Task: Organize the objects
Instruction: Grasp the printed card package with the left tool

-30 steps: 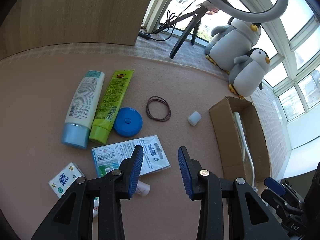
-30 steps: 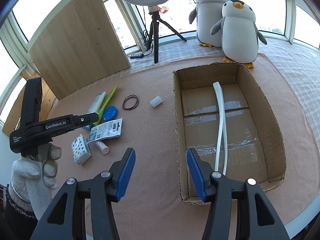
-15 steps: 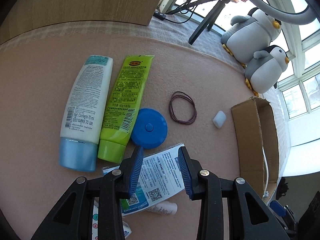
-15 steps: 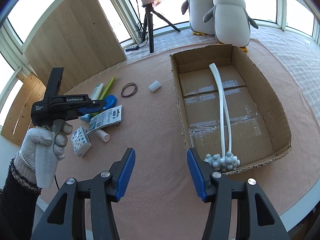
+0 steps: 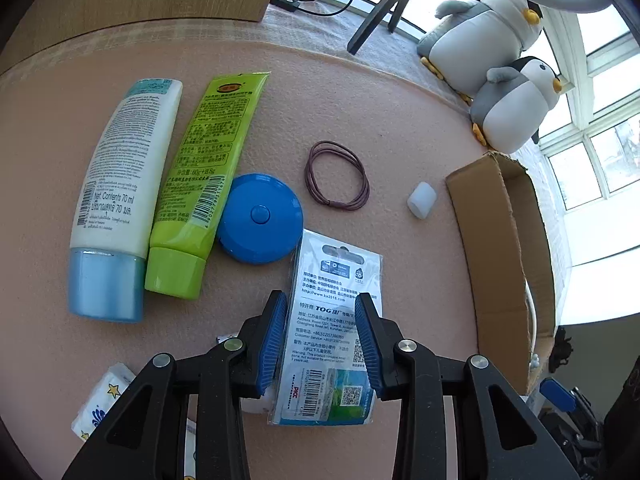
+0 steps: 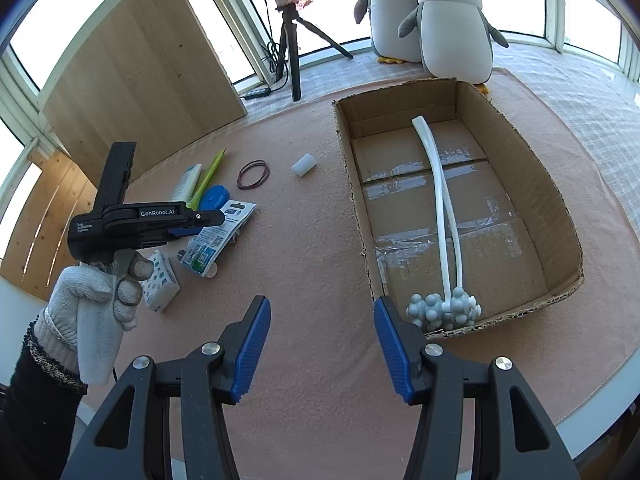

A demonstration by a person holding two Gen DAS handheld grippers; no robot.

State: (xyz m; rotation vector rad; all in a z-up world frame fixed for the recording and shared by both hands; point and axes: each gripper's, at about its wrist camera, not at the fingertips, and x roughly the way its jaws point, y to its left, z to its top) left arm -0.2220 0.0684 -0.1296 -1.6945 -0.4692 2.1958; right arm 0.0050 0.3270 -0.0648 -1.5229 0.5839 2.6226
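My left gripper [image 5: 322, 340] is open, low over a flat printed packet [image 5: 336, 320] that lies between its blue pads on the pink mat. Beside it lie a blue round case [image 5: 260, 218], a green tube [image 5: 204, 184], a white tube with a blue cap [image 5: 116, 200], a brown rubber band loop [image 5: 337, 181] and a small white cylinder [image 5: 421, 200]. My right gripper [image 6: 322, 350] is open and empty, above the mat beside the cardboard box [image 6: 560, 216], which holds a white massage stick [image 6: 440, 216]. The left gripper shows in the right wrist view [image 6: 192, 224].
A tissue pack [image 6: 162, 280] and a small white tube [image 6: 212, 270] lie near the packet. Two plush penguins [image 6: 448, 28], a tripod with ring light [image 6: 294, 48] and a wooden board [image 6: 132, 76] stand behind the mat. The table edge [image 6: 600, 408] runs near my right gripper.
My left gripper has moved forward and down until the packet sits between its open pads. My right gripper has drawn back from the box, so the massage stick's head now shows.
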